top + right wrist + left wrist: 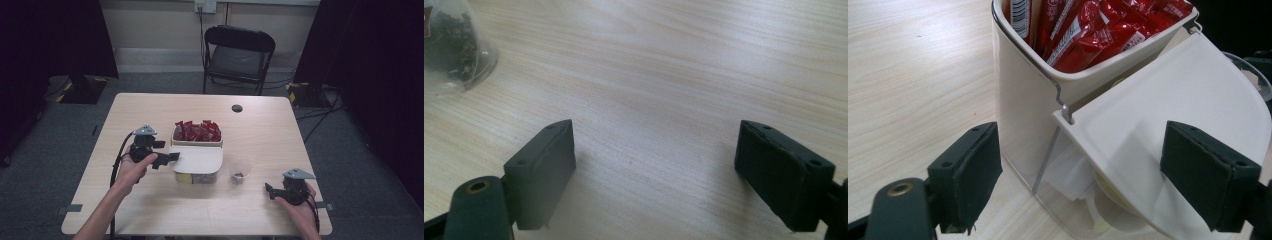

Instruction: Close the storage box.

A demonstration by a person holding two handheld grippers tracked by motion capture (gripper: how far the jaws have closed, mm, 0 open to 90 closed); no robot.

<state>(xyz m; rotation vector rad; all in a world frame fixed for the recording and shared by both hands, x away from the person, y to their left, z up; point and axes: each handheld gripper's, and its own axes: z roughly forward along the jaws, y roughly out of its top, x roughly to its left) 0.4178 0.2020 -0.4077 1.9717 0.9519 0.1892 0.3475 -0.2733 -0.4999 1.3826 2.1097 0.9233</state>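
Note:
A white box (197, 177) stands mid-table, and its far compartment holds red packets (197, 131). A white hinged lid (200, 159) lies tilted over the clear near compartment. My left gripper (172, 157) is at the lid's left edge. In the left gripper view the box (1018, 100), the packets (1088, 30) and the lid (1173, 95) are close up. The left gripper (1080, 175) is open, the lid's corner between its jaws and neither pad pressing. My right gripper (269, 190) rests open at the front right, and the right gripper (656, 170) has bare wood between its jaws.
A small clear cup (240, 176) with dark leaves stands right of the box, at the upper left as the cup (451, 50) in the right gripper view. A round black grommet (237, 108) sits in the table's far side. A black folding chair (237, 55) stands behind the table.

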